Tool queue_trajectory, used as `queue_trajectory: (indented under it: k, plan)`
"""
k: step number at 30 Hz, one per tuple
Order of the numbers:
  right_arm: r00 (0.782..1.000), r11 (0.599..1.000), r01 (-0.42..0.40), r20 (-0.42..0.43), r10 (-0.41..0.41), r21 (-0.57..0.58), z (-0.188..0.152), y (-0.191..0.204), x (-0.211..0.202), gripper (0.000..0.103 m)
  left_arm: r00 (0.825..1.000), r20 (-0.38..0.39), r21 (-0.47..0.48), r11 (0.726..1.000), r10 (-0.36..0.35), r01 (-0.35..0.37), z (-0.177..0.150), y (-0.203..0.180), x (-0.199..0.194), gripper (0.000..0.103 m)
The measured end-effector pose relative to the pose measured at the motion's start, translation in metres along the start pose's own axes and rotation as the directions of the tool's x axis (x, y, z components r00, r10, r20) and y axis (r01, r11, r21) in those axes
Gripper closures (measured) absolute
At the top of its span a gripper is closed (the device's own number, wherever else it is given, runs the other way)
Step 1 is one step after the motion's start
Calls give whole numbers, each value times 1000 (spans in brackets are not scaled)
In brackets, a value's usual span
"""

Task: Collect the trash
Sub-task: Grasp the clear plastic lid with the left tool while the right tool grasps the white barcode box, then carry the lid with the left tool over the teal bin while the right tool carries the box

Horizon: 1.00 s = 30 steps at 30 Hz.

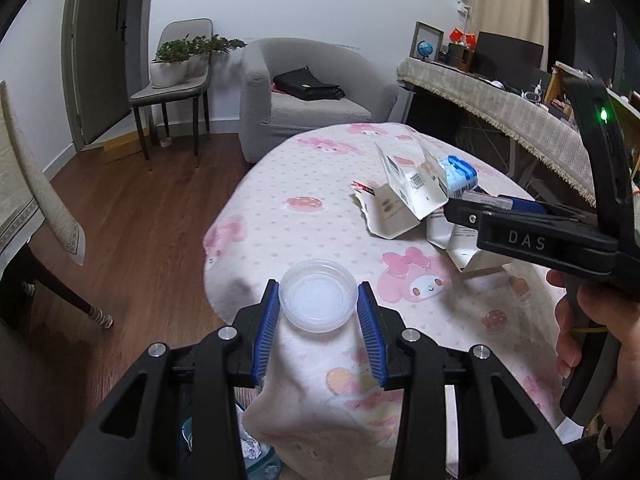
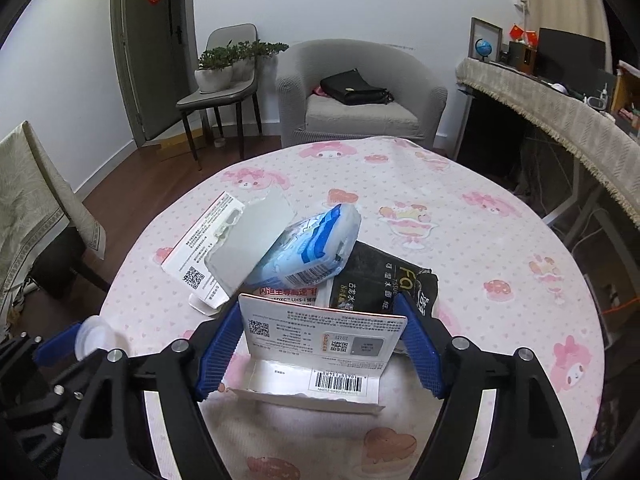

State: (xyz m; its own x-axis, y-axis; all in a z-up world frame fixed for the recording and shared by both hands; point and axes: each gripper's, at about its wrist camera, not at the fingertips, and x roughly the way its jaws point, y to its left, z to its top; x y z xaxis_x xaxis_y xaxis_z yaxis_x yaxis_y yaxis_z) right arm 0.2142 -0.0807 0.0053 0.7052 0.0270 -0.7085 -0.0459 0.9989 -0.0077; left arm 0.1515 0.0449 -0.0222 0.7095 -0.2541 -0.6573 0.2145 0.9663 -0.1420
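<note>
The left gripper (image 1: 318, 306) squeezes a clear plastic lid (image 1: 318, 300) at the near left edge of the table (image 1: 280, 184). The right gripper (image 2: 320, 344) has its fingers around a folded white card (image 2: 320, 344); whether it pinches it, I cannot tell. More trash lies just beyond, closest to the right gripper.

Soft indoor light, sharp centre, fisheye-warped edges.

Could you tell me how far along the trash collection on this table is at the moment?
Early. Crumpled paper already lies in the bin below the table edge. In hand: the left gripper brackets the clear plastic lid, and the right gripper brackets the folded white card package; firm contact is unclear for both. Still left: the blue tissue pack, black wrapper and torn white box.
</note>
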Motion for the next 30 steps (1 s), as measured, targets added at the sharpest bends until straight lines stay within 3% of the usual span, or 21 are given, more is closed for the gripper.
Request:
queue_trajectory:
  k: [13,19,30]
  plan:
    - [991,989,-132,-7,133,73,-15,-10,-26,27,1000,17,-40,999,12,-11,-16,-2,-34,61]
    - [969,965,-248,4,249,87,-22,4,-41,27,999,19,-45,998,34,-33,-27,0,-48,61]
    - [940,937,-340,8,340,78,-20,40,-44,27,997,4,-85,993,78,-78,-44,36,-59,61]
